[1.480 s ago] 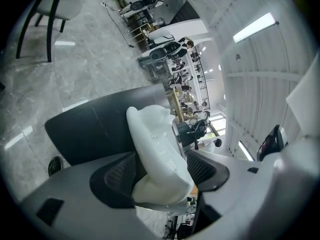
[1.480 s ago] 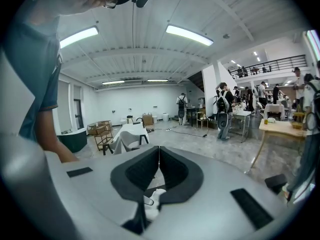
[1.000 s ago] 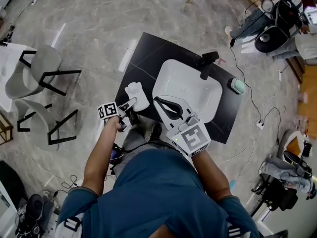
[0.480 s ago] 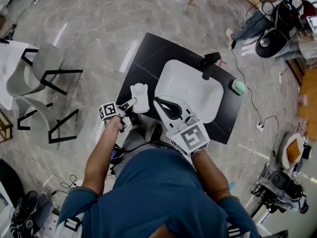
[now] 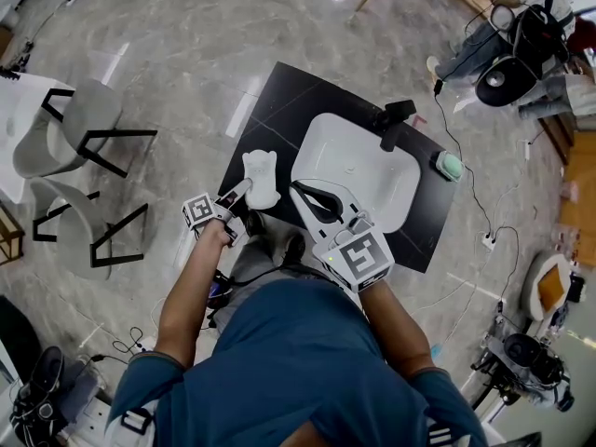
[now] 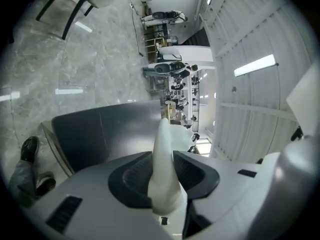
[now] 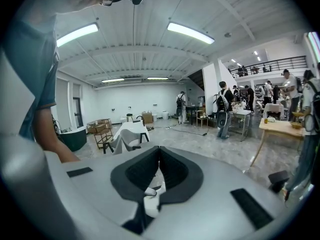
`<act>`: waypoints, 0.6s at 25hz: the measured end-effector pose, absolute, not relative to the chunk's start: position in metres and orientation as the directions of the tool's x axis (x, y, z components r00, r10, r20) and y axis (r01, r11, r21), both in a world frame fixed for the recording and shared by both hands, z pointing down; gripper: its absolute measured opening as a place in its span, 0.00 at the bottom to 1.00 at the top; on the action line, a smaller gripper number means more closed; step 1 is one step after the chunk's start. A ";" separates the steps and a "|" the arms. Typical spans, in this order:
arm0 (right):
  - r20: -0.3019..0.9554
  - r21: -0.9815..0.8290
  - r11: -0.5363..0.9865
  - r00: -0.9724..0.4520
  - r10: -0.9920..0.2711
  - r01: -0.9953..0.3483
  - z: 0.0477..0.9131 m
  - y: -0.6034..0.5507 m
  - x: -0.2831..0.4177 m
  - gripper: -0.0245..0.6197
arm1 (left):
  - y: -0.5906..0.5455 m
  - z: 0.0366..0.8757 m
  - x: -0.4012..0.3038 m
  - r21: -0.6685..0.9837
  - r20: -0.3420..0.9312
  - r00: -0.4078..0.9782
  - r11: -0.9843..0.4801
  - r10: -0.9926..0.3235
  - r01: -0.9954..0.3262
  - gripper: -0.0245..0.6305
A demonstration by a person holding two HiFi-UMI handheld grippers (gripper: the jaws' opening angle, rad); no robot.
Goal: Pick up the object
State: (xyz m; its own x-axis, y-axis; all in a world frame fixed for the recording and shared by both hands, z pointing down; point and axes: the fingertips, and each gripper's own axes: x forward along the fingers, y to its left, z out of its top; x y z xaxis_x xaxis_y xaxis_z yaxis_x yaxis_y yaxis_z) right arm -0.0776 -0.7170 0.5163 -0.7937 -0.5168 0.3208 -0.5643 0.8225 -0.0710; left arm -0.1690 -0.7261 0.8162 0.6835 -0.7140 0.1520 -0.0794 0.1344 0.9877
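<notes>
Status, pickup?
– Grasping: left tool (image 6: 165, 159) is closing on object (image 6: 164, 184), pads (image 6: 131, 184) touching it, at table (image 5: 279, 101) edge beside sink (image 5: 363, 175). Right tool (image 7: 159, 151) is idling clenched, empty. Next: pinch needs firming before lifting.

The basin (image 5: 358, 170) sits on the table (image 5: 279, 101), with the faucet (image 5: 391, 119) at its far rim. The object (image 5: 261, 177) is just left of the basin, by the table's near-left edge. Two chairs (image 5: 56, 142) stand well to the left on the floor.
</notes>
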 end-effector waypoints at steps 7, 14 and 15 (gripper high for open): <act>0.322 -0.070 0.819 -0.790 -0.521 -0.569 0.517 -0.719 -0.070 0.06 | -0.742 0.773 -0.178 0.998 0.045 0.605 0.068 -0.795 0.016 0.23; 0.317 -0.048 0.817 -0.784 -0.533 -0.575 0.520 -0.723 -0.063 0.06 | -0.755 0.693 -0.184 0.995 -0.059 0.576 -0.096 -0.815 -0.033 0.23; 0.312 -0.044 0.818 -0.785 -0.535 -0.574 0.520 -0.724 -0.063 0.06 | -0.756 0.679 -0.185 0.992 -0.074 0.572 -0.118 -0.817 -0.040 0.23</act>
State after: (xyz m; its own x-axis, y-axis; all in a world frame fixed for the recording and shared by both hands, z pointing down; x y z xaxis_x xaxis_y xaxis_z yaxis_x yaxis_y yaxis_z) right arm -0.0627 -0.7240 0.5199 -0.7853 -0.5350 0.3117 -0.5743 0.8175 -0.0437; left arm -0.1847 -0.7561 0.6795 0.5722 -0.8167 -0.0743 -0.0400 -0.1183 0.9922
